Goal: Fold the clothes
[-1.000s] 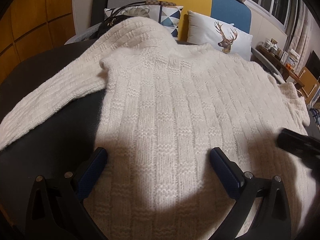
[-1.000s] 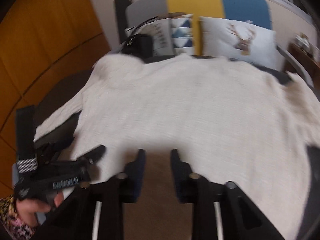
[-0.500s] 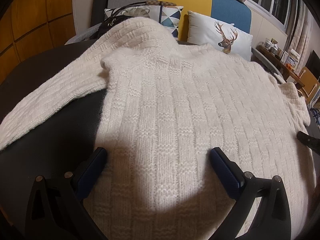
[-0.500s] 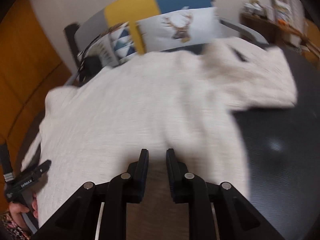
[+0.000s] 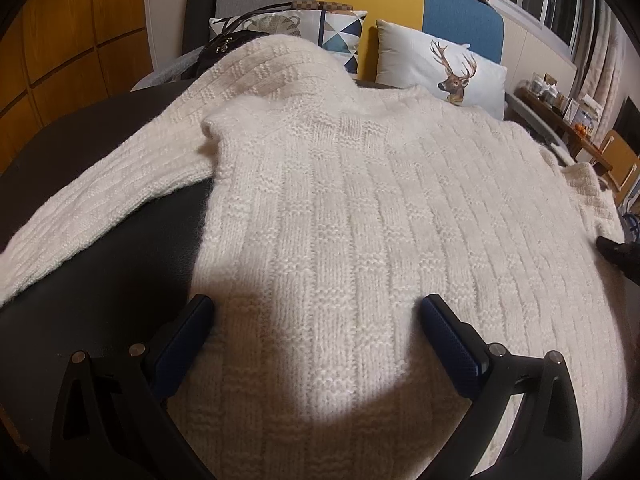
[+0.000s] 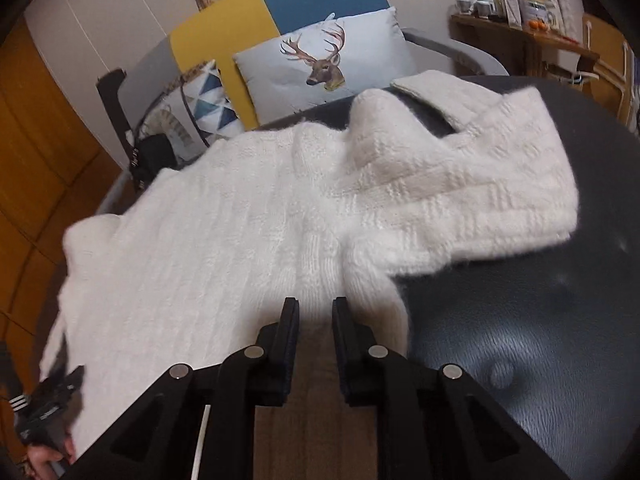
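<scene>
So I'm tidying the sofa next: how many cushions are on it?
2: a deer cushion leaning against the blue and yellow backrest, and a triangle-patterned cushion to its left, partly behind a black bag. More may be hidden.

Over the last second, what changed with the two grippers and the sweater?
The right gripper swung rightward along the sweater hem toward the folded right sleeve, jaws narrowed but gripping nothing. The left gripper stayed wide open over the hem; the sweater lay unmoved on the dark table.
</scene>
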Available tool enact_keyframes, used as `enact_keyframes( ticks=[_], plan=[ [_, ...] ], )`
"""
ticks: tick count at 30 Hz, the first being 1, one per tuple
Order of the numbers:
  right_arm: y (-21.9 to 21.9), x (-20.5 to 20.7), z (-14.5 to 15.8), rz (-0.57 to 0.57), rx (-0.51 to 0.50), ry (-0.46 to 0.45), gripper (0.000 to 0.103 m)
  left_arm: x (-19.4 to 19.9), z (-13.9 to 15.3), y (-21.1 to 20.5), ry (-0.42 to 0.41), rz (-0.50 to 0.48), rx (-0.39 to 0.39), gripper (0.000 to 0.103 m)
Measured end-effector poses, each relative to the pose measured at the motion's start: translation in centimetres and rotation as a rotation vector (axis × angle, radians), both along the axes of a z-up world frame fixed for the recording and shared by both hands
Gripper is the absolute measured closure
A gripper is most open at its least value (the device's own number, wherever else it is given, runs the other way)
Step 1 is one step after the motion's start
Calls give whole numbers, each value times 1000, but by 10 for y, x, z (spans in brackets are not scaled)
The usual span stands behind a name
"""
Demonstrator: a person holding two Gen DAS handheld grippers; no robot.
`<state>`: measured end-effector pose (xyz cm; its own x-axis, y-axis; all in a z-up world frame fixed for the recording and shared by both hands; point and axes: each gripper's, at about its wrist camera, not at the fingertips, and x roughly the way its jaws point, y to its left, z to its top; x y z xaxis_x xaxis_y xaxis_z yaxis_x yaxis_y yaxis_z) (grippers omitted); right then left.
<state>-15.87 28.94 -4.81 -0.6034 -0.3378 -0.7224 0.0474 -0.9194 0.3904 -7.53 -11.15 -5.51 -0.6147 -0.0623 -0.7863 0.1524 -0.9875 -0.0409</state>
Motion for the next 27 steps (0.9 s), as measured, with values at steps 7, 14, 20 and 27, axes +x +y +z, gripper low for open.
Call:
enact_keyframes(
  ticks=[7,14,20,27],
  plan=[
    [79,21,20,-132,-44,97,78,-31,39,48,94,-18,70,0],
    [144,5,43,-193,-2,85,76,-122,38,169,107,-203,78,0],
    [171,-15,35,-226,-52,68,75,-182,25,243,88,-313,103,0],
    [203,-36,-23,-379,-373,-67,73,-189,9,241,37,-335,40,0]
  ],
)
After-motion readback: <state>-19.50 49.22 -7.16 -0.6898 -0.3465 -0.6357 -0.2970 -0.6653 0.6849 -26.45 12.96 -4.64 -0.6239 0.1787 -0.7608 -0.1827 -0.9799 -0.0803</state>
